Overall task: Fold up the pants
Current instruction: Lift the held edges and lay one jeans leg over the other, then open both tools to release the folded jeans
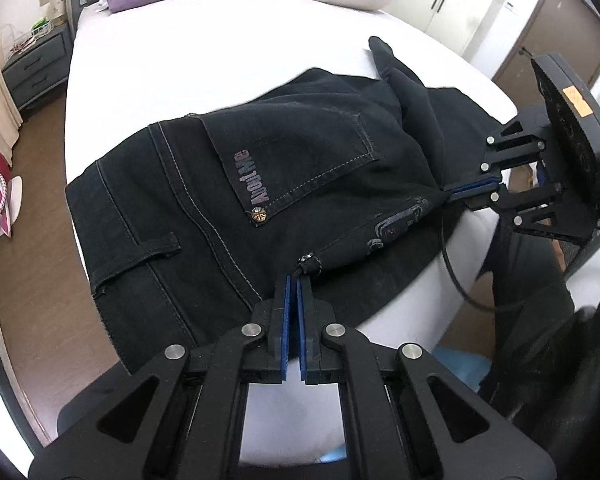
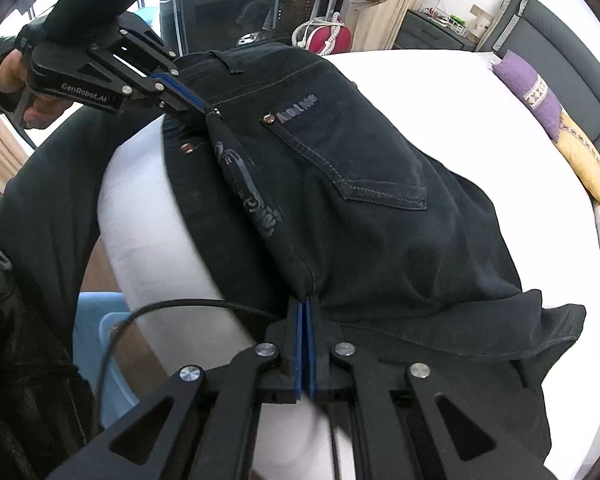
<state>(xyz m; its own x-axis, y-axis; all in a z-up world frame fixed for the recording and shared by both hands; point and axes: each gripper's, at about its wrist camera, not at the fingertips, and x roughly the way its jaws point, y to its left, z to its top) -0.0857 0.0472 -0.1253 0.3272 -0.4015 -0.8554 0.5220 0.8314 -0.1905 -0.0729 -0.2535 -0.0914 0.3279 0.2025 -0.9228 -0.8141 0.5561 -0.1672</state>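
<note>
- Black jeans (image 1: 292, 176) lie across the near edge of a white bed (image 1: 180, 56), back pocket (image 1: 300, 160) up, one layer lifted between two pinch points.
- The left hand-held gripper (image 1: 294, 280) is clamped narrowly on a bunched corner of the jeans; the right hand-held gripper (image 2: 307, 304) is closed on a fold of the same edge.
- Risk: each grip holds only a small pinch of heavy denim, so pulling apart could slip a corner free.
- Risk: the lower layer overhangs the mattress edge and could drag off.
</note>
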